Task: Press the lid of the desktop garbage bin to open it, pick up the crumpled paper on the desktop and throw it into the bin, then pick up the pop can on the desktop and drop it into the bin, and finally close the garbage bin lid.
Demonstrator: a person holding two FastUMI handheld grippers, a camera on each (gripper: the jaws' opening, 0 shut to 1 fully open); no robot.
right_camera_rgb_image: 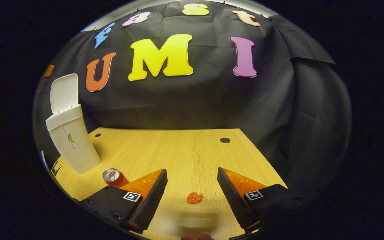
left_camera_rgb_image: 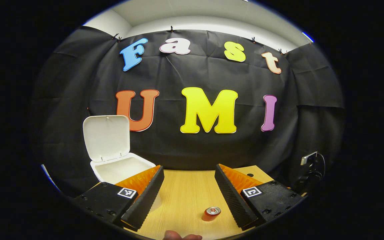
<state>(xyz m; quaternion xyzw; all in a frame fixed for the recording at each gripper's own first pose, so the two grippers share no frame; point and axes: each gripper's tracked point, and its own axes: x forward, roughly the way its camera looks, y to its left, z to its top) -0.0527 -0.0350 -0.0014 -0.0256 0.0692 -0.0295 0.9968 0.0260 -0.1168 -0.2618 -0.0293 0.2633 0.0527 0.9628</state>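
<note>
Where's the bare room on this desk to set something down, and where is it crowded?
Widest free patch: the wooden desktop between the white bin and the round hole, running back to the cloth wall. Crowded: the near-left corner, where the pop can stands close to the bin. The crumpled paper lies ahead of the open right gripper.

A staged recording booth: black cloth (right_camera_rgb_image: 192,100) hangs as backdrop across the frame's middle, behind a bare wooden desk (right_camera_rgb_image: 178,150) below.

Can (right_camera_rgb_image: 113,177) beside bin (right_camera_rgb_image: 73,143), on table (right_camera_rgb_image: 178,150)
</note>
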